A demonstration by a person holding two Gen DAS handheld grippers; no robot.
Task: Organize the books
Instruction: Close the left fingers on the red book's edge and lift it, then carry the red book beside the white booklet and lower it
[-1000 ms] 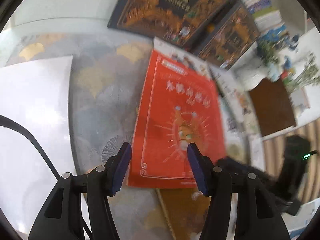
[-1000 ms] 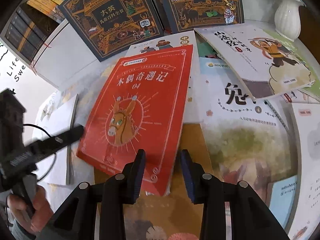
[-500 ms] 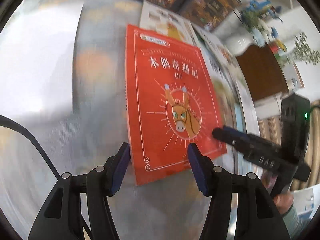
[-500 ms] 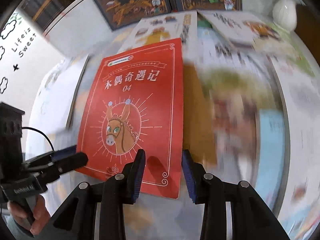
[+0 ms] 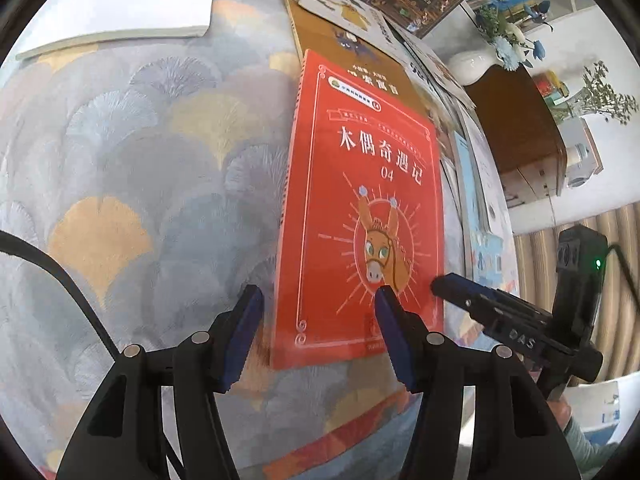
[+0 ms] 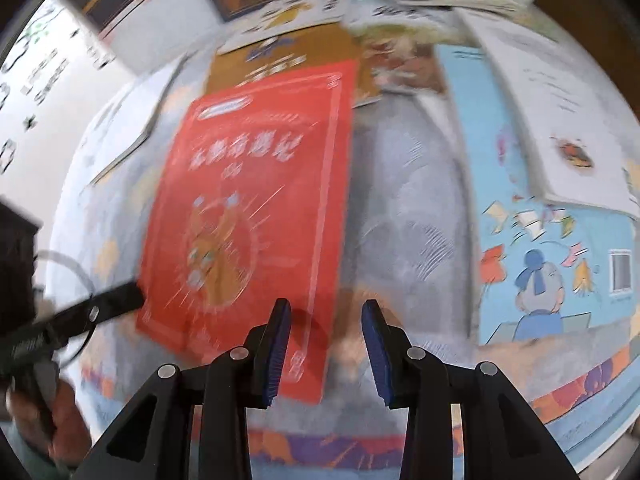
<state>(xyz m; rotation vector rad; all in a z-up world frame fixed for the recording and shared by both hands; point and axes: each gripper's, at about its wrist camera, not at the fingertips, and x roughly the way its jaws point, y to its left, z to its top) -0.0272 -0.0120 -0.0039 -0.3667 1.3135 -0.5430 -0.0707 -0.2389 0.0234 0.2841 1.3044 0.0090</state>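
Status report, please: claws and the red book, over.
Left claw, right claw open, each astride a near corner. Red book flat on tablecloth, top overlapping brown book. Nothing blocking.

Bare cloth [image 5: 160,184] left of red book [image 5: 360,200]; right side seemingly crowded.

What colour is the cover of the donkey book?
Red, with a brown donkey head on the donkey book; clearest in the left wrist view.

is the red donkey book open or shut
Shut: the red donkey book lies flat on the patterned cloth, front cover up, no pages spread.
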